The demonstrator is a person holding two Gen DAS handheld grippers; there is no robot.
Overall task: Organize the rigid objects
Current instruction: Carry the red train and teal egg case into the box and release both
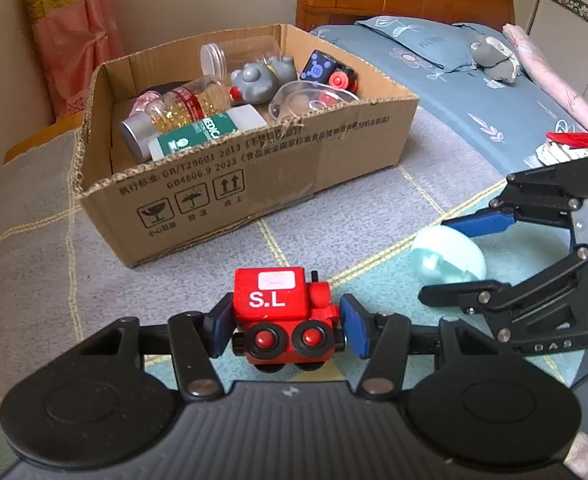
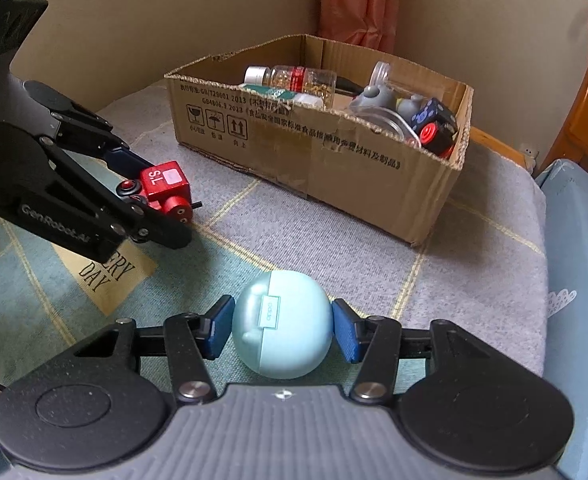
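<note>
A red toy train [image 1: 284, 314] marked "S.L" sits between the blue pads of my left gripper [image 1: 286, 330], which is shut on it; it also shows in the right wrist view [image 2: 166, 190]. A round pale blue earbud case [image 2: 282, 326] lies on the blanket between the pads of my right gripper [image 2: 282, 332], which closely flank it with small gaps showing. The case also shows in the left wrist view [image 1: 447, 262]. A cardboard box [image 1: 278, 168] stands beyond, holding bottles, a grey toy, clear cups and a dark cube.
The box [image 2: 373, 168] stands on a grey and teal checked blanket [image 1: 365, 208]. A blue bed with a pillow [image 1: 421, 44], a grey plush and a pink roll lies to the right. A curtain [image 1: 74, 32] and wall are behind.
</note>
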